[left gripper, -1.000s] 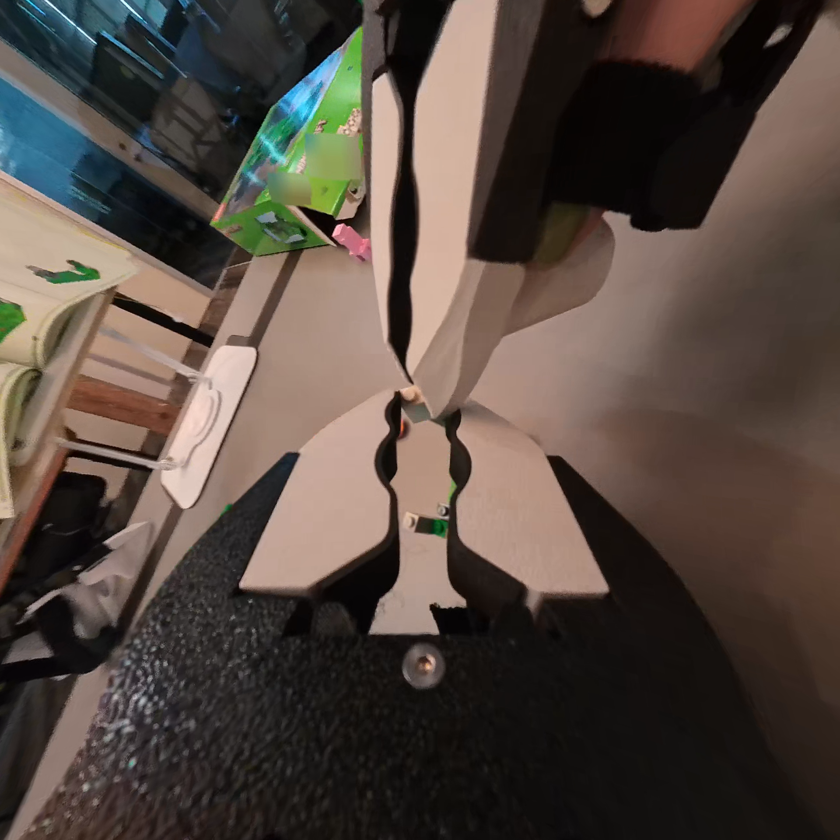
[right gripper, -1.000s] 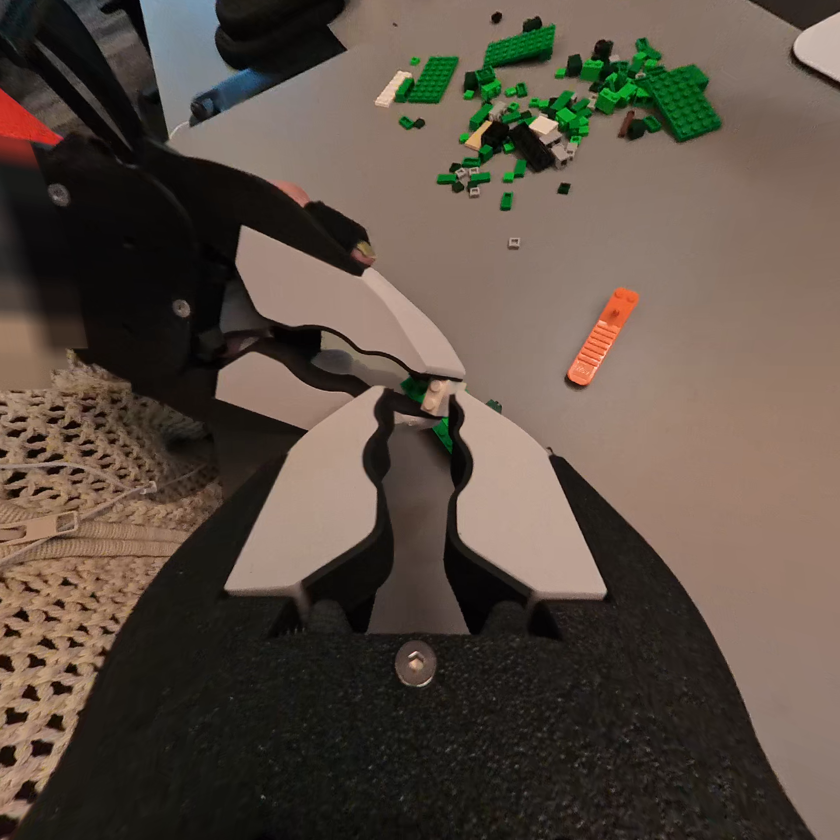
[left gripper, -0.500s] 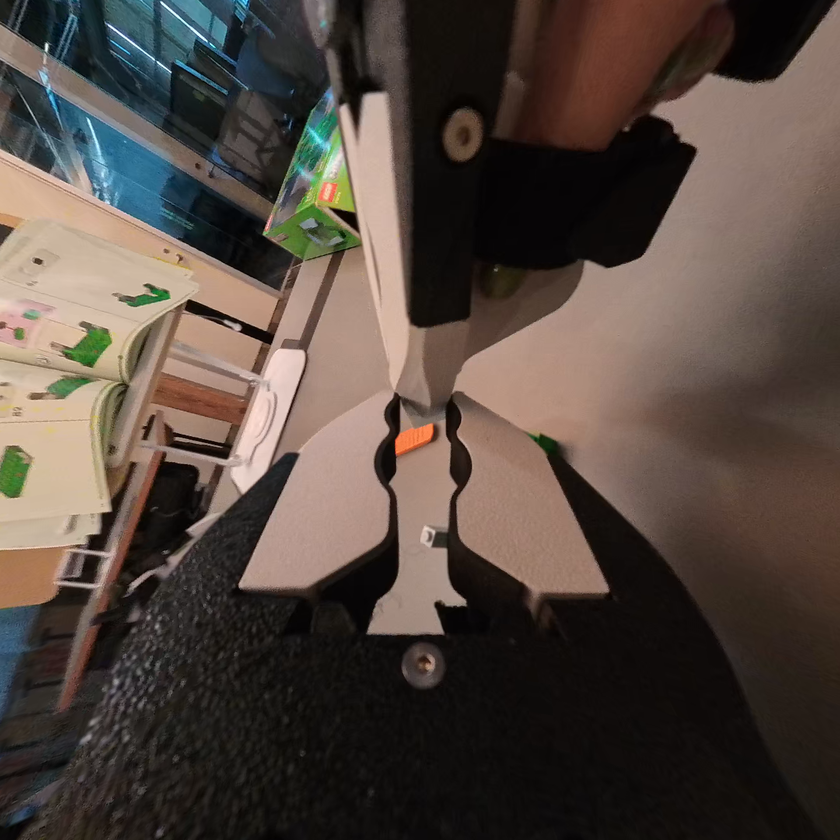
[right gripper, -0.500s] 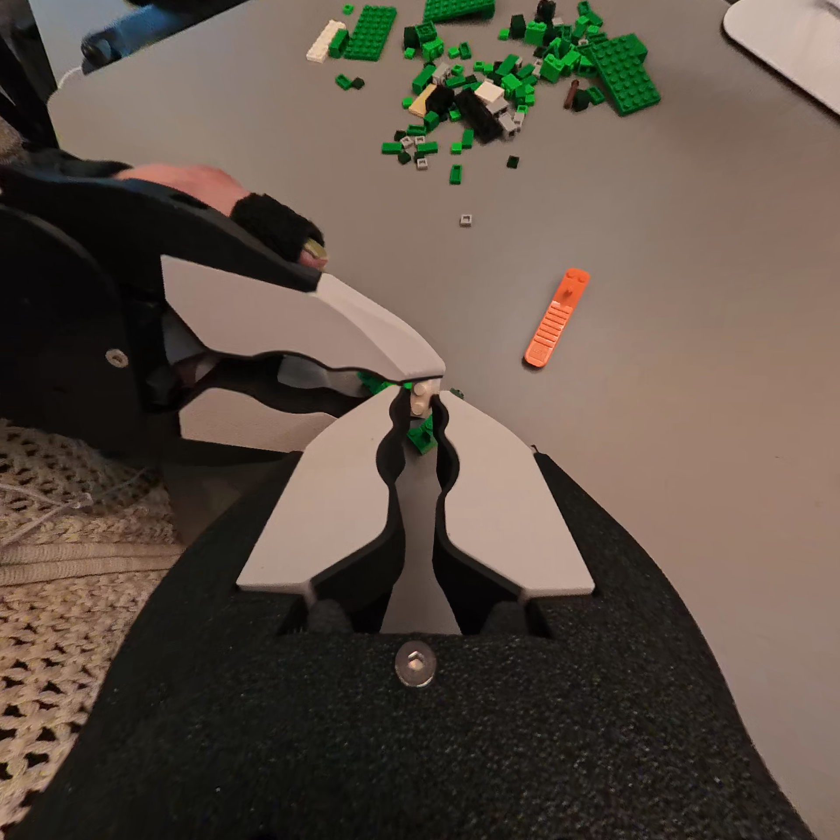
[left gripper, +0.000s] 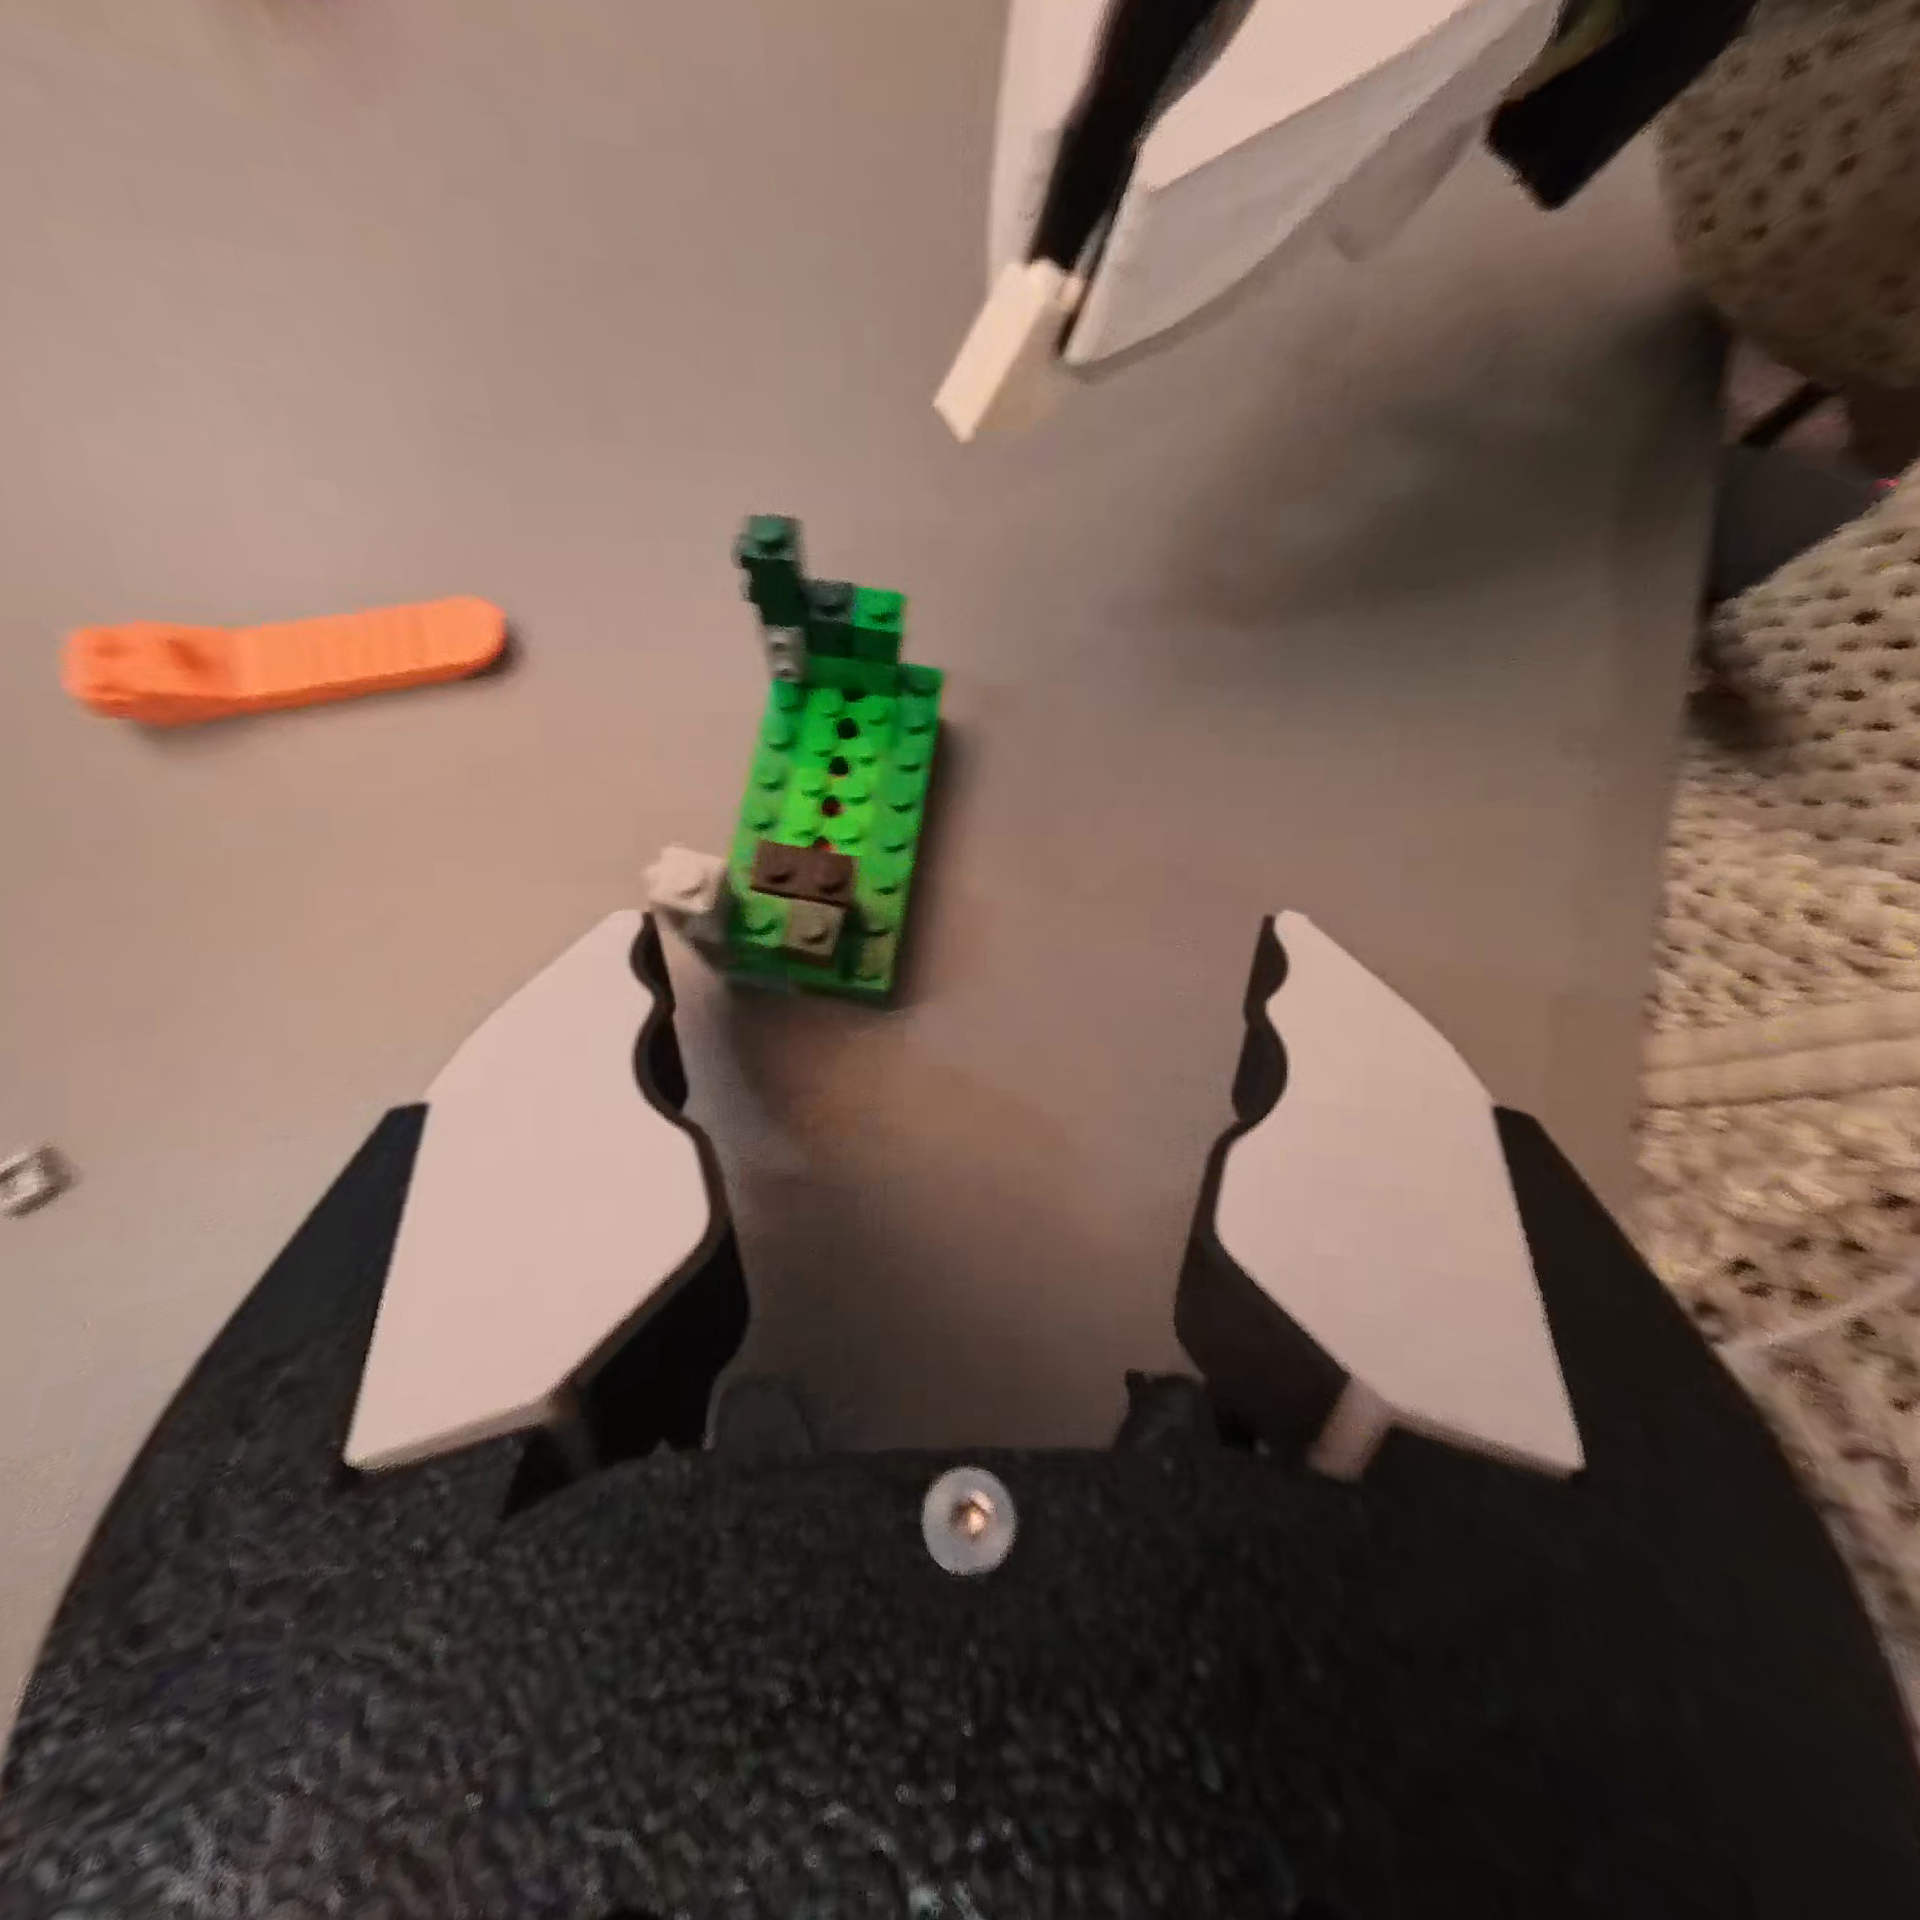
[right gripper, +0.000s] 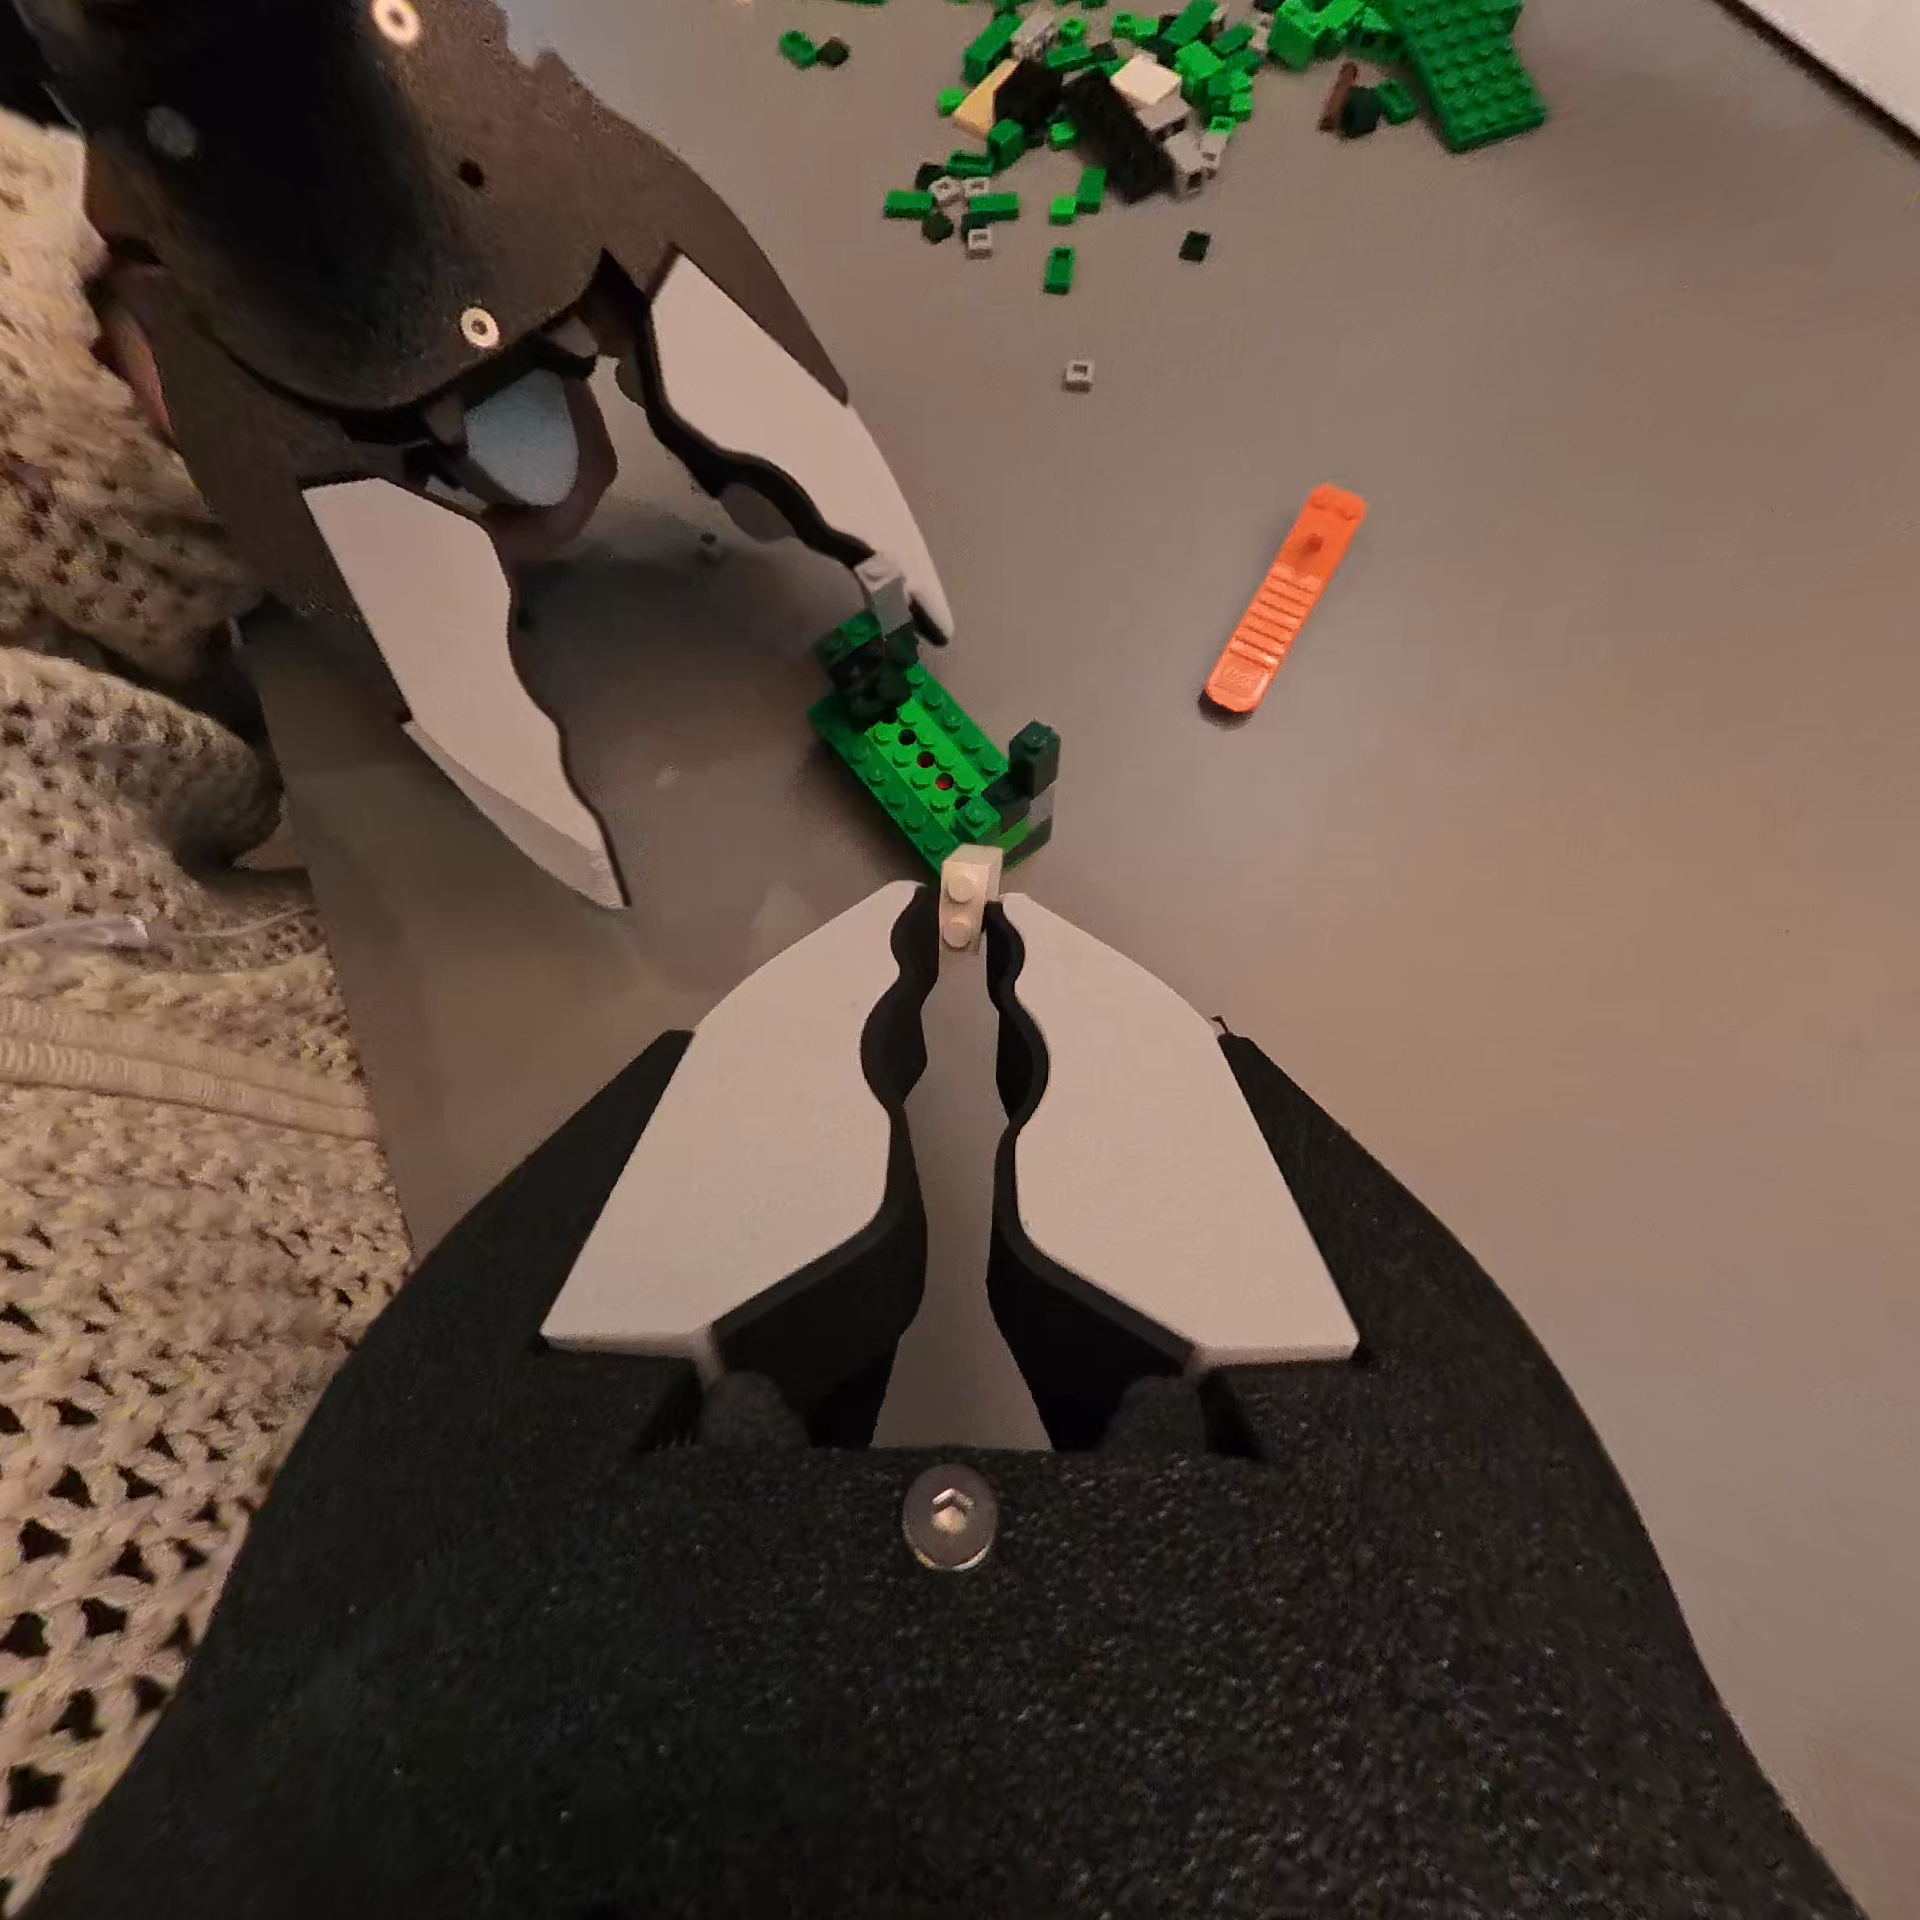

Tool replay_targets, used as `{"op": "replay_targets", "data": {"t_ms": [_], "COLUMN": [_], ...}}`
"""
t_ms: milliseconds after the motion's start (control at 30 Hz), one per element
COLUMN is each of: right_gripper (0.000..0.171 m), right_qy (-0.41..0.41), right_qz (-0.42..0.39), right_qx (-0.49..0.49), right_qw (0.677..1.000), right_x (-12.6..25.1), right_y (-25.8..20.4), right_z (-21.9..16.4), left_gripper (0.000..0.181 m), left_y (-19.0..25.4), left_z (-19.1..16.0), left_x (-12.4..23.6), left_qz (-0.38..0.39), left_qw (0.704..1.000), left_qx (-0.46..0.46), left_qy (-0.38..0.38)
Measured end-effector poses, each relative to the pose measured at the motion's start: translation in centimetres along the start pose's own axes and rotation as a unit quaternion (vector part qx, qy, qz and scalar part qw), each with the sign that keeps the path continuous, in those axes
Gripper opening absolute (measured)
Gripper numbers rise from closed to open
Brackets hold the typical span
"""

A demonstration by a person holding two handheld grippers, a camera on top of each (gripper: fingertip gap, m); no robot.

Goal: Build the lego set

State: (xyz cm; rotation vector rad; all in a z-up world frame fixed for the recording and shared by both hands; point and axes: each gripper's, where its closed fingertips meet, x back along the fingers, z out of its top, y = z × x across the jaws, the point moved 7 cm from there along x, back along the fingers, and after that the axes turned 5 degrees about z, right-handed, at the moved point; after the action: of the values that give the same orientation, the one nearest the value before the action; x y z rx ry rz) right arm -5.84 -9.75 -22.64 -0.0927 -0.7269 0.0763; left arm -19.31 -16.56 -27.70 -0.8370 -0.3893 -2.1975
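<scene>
Lego build (left gripper: 831, 810): one partly assembled green model, seen lying on the grey table (right gripper: 1558, 831) near its middle; a bright green studded plate forms the base, with a short dark green column (left gripper: 774, 571) at one end and one brown piece (left gripper: 800, 871) at the other.
Grey piece on build: one small light grey brick (left gripper: 681, 878) is attached at the side of the brown-piece end, just beside one fingertip of the left gripper.
Left gripper (left gripper: 956, 925): fingers are spread wide and nothing is held between them; in the right wrist view it (right gripper: 769, 748) is seen poised over the build.
Right gripper (right gripper: 964, 902): fingers are pressed onto one small white brick (right gripper: 961, 904) with two studs visible, pinched at the very tips and held just above the column end of the build.
White brick, left wrist view: the same brick (left gripper: 1003, 348) is seen projecting from the closed tips, clear of the table.
Brick separator (right gripper: 1283, 603): one orange tool, laid flat on the table, well apart from the build.
Loose pieces (right gripper: 1195, 104): one scattered heap, mostly green with some black, grey and tan, toward the far edge of the table; too many to be counted.
Stray piece: one small grey square piece (right gripper: 1081, 374) lies alone between the heap and the build.
Knit fabric (right gripper: 135, 1195): one cream open-weave garment is seen at the near edge of the table.
</scene>
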Motion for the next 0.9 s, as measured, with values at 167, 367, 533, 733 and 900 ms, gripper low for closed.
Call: {"op": "replay_targets", "data": {"t_ms": [167, 367, 533, 733, 900], "right_gripper": [0.008, 0.008, 0.008, 0.008, 0.008], "right_qy": [-0.007, -0.073, -0.129, -0.172, -0.171], "right_qz": [-0.015, -0.019, -0.004, 0.012, 0.022], "right_qx": [0.04, 0.062, 0.095, 0.128, 0.125], "right_qw": [0.999, 0.995, 0.987, 0.977, 0.977], "right_x": [0.1, 0.5, -0.4, -1.8, -2.0], "right_y": [-0.7, -0.7, -1.2, -1.3, -1.2], "right_z": [-0.5, -1.7, -1.3, -0.9, -0.8], "left_gripper": [0.099, 0.098, 0.089, 0.088, 0.088], "left_y": [3.2, 5.8, 3.4, 1.8, 1.9], "left_z": [0.8, 1.4, 2.3, 2.2, 1.6], "left_x": [-0.5, -1.5, -0.9, -1.1, -1.5], "left_qz": [-0.059, -0.12, -0.091, -0.079, -0.086], "left_qw": [0.998, 0.992, 0.994, 0.995, 0.995], "left_qx": [0.0, -0.044, -0.054, -0.056, -0.055], "left_qy": [-0.015, -0.017, 0.02, 0.025, 0.017]}}
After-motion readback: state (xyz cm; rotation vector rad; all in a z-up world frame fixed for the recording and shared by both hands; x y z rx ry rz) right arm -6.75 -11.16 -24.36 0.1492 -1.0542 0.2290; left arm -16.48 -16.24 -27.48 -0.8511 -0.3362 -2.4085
